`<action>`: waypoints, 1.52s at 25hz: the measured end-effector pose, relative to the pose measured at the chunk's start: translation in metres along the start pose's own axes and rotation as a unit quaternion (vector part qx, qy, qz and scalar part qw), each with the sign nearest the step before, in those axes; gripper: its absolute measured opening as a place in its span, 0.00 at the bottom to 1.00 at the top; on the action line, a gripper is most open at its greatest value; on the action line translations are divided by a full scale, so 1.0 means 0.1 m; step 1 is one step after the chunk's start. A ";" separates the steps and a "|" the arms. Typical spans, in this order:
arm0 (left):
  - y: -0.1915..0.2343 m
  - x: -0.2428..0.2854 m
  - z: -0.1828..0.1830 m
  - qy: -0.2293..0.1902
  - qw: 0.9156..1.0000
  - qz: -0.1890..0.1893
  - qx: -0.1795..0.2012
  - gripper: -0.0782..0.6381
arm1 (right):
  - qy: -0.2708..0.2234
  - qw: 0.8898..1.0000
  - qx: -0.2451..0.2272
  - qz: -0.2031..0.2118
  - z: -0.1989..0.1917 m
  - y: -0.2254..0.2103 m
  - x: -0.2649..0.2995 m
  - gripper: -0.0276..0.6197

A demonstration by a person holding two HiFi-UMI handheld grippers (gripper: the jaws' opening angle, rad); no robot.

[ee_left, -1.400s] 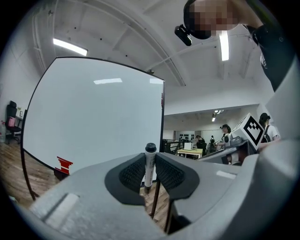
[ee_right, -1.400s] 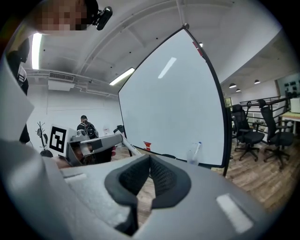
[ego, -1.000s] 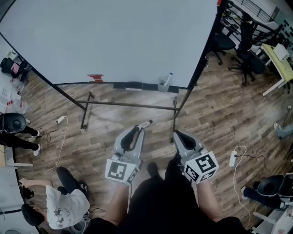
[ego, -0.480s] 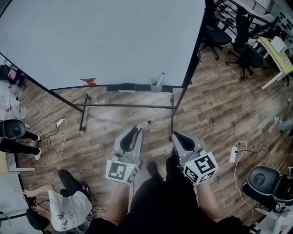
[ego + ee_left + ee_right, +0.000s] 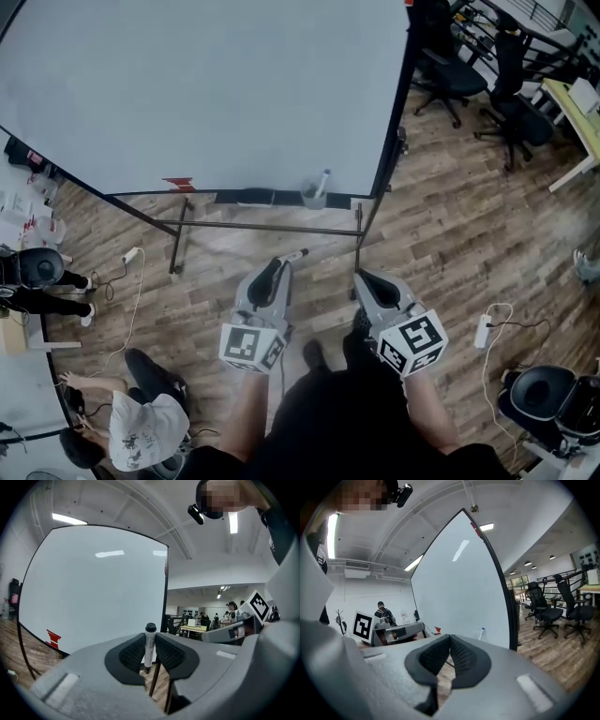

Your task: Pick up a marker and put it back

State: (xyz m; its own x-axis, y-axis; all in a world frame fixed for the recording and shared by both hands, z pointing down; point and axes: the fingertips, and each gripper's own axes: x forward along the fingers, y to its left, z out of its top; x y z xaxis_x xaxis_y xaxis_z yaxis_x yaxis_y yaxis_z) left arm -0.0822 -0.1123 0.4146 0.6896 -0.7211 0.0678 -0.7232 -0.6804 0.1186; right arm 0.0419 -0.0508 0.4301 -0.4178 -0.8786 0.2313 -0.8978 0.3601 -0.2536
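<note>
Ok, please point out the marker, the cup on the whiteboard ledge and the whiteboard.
marker (image 5: 149,646), left gripper view, middle of its white barrel.
cup (image 5: 312,197), head view, its wall.
whiteboard (image 5: 206,84), head view, bare white face.

The left gripper (image 5: 278,270) is clamped on a slim white marker (image 5: 296,254), whose end sticks out past the jaws above the brown wood-plank floor (image 5: 450,234). The right gripper (image 5: 363,278) is held just beside it, jaws pointing the same way. Well ahead of both jaw pairs stands a large black-framed whiteboard (image 5: 206,84), with a small clear cup (image 5: 312,198) on its tray.
</note>
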 end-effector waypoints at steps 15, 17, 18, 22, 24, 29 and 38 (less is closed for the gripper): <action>-0.16 1.07 -0.08 0.009 0.997 0.062 0.053 0.22 | 0.015 0.998 0.001 0.063 0.14 -0.88 0.13 0.05; -0.15 1.16 -0.05 0.005 0.996 0.071 0.059 0.22 | 0.021 0.997 -0.002 0.072 0.13 -0.94 0.16 0.05; -0.15 1.20 -0.04 0.004 0.995 0.075 0.062 0.22 | 0.023 0.997 -0.003 0.075 0.13 -0.98 0.17 0.05; -0.12 1.29 -0.03 0.005 0.994 0.081 0.072 0.22 | 0.029 0.996 0.004 0.082 0.10 -1.06 0.21 0.05; -0.09 1.34 -0.04 0.003 0.994 0.081 0.079 0.22 | 0.033 0.996 0.006 0.084 0.07 -1.09 0.23 0.05; 0.05 1.47 -0.12 -0.002 0.992 0.080 0.096 0.22 | 0.034 0.996 0.010 0.078 0.06 -1.12 0.28 0.05; 0.43 1.76 -0.45 0.035 0.991 0.074 0.101 0.22 | 0.028 0.998 0.010 0.051 0.15 -1.08 0.41 0.05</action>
State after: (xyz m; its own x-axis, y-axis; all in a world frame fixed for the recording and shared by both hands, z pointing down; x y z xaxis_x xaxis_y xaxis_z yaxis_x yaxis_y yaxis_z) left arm 0.0100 -0.2623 0.4761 0.5710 -0.8092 0.1388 -0.8050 -0.5850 -0.0988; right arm 0.1241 -0.1304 0.4533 -0.5149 -0.8186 0.2544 -0.8471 0.4403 -0.2978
